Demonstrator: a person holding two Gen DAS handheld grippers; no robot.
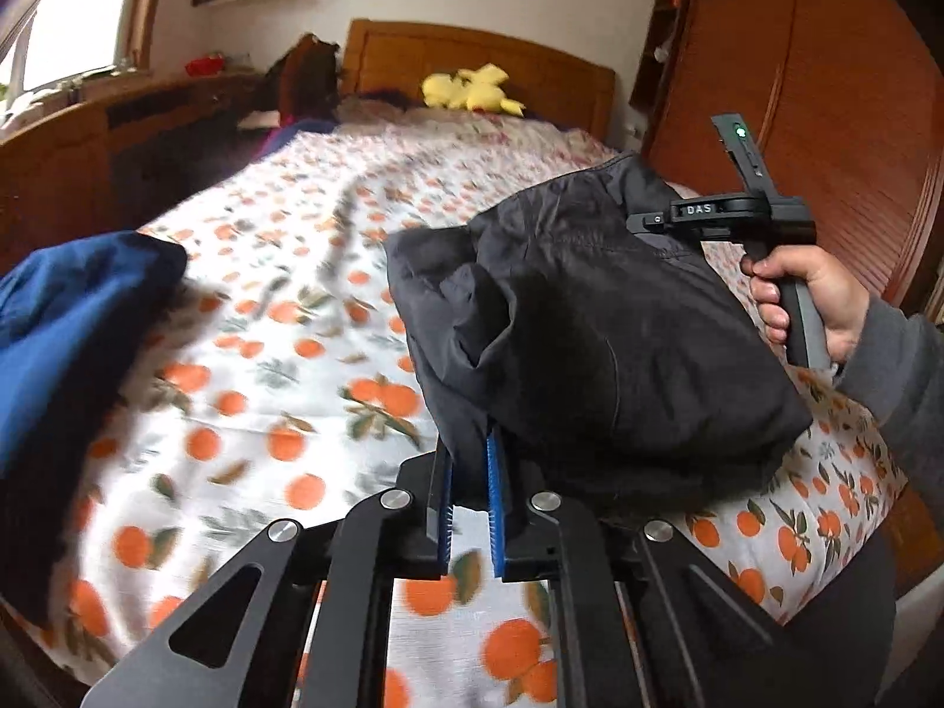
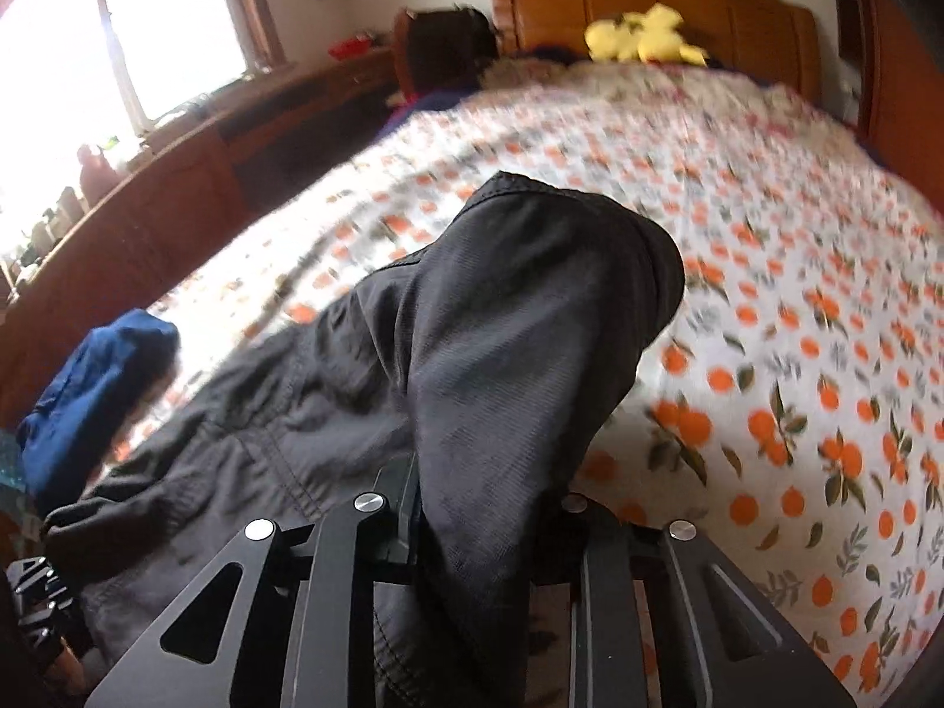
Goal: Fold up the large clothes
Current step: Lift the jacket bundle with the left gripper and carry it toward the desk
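Observation:
A large black garment [image 1: 590,318] is held up over the bed. My left gripper [image 1: 470,472] is shut on its lower edge, the cloth pinched between the blue pads [image 1: 494,489]. In the right wrist view the black garment [image 2: 501,366] drapes over my right gripper [image 2: 472,507], which is shut on a fold of it; its fingertips are hidden by the cloth. The rest of the garment trails left and down. The right gripper's body and the hand holding it [image 1: 790,289] show in the left wrist view, behind the garment.
The bed has an orange-print sheet [image 1: 283,354]. A blue garment [image 1: 76,318] lies at its left edge, also in the right wrist view [image 2: 94,395]. A yellow plush toy [image 1: 472,88] sits by the wooden headboard. A wooden wardrobe [image 1: 826,88] stands at right, a low cabinet [image 1: 71,177] at left.

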